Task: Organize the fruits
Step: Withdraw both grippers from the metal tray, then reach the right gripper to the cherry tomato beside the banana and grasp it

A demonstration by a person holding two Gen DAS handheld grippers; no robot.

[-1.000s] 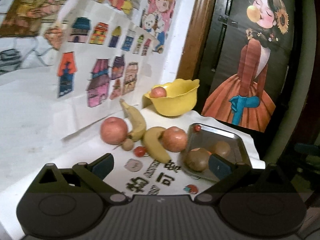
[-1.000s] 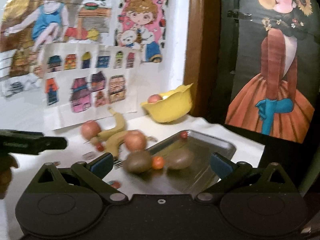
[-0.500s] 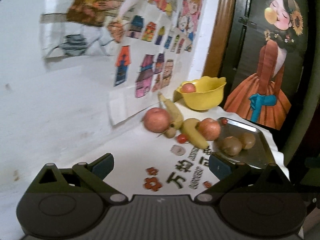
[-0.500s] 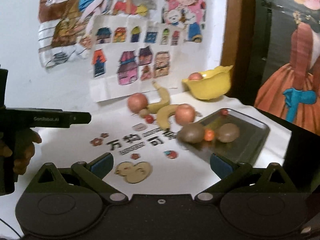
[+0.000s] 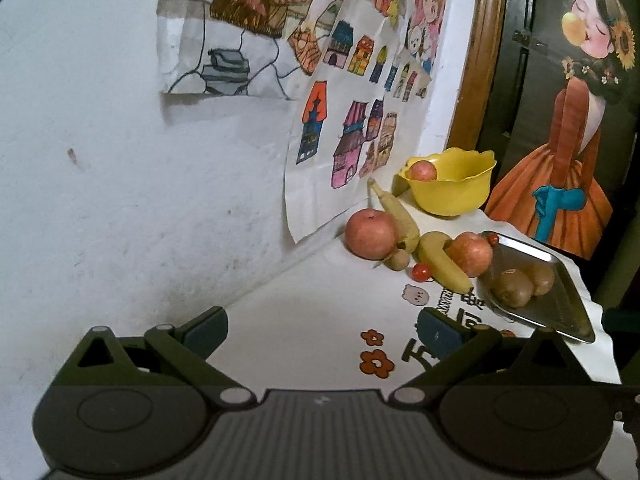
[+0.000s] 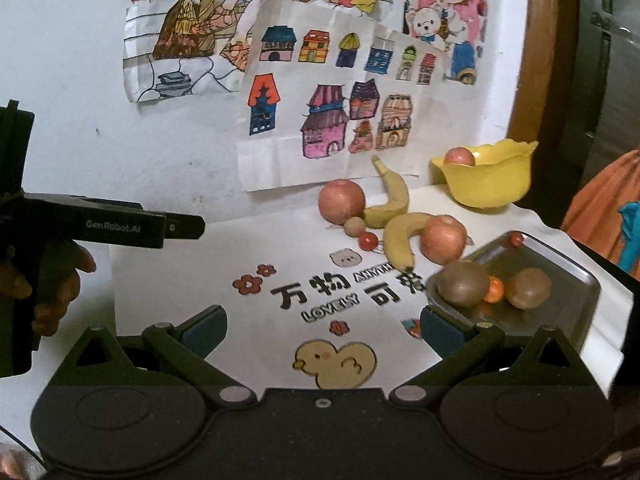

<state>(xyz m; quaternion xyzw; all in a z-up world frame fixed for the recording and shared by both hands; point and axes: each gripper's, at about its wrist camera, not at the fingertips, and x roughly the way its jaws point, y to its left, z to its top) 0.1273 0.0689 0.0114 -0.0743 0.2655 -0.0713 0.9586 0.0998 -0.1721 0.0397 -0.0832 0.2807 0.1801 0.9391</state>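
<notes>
Fruits sit in a loose cluster at the back of the surface [image 5: 312, 304], against the wall.

Left wrist view: your left claw [image 5: 320, 330] is spread wide, holding nothing, well short of the pile. Big apple [image 5: 370, 233] touches the upper banana [image 5: 396, 214]. Second apple [image 5: 471, 253] leans on the lower banana [image 5: 442, 262] beside the metal tray [image 5: 568, 304]. Two kiwis [image 5: 513, 287] already lie in the tray. Yellow bowl [image 5: 452, 188] holds one more apple [image 5: 422, 170]. Cherry tomato [image 5: 420, 271] and a small brown fruit [image 5: 398, 259] lie loose in front.

Right wrist view: right claw [image 6: 322, 330] also wide open and empty, near the tray [image 6: 576, 276] corner. Your left hand [image 6: 52, 280] on the other tool shows at the left edge. A small orange fruit [image 6: 494, 290] sits between the kiwis [image 6: 462, 283].

Handling, my read:
- Apples: firm, smooth, fairly heavy, will roll. Grip across the widest part, level.
- Bananas: soft skin, bruise easily. Take mid-length across the narrow side, light squeeze.
- Cherry tomato: tiny, slick, bursts if pinched. Barely close on it.
- Kiwis: fuzzy, good grip, soft if ripe.
- Pulling either banana may set the touching apples rolling, so lift the apples first.
</notes>
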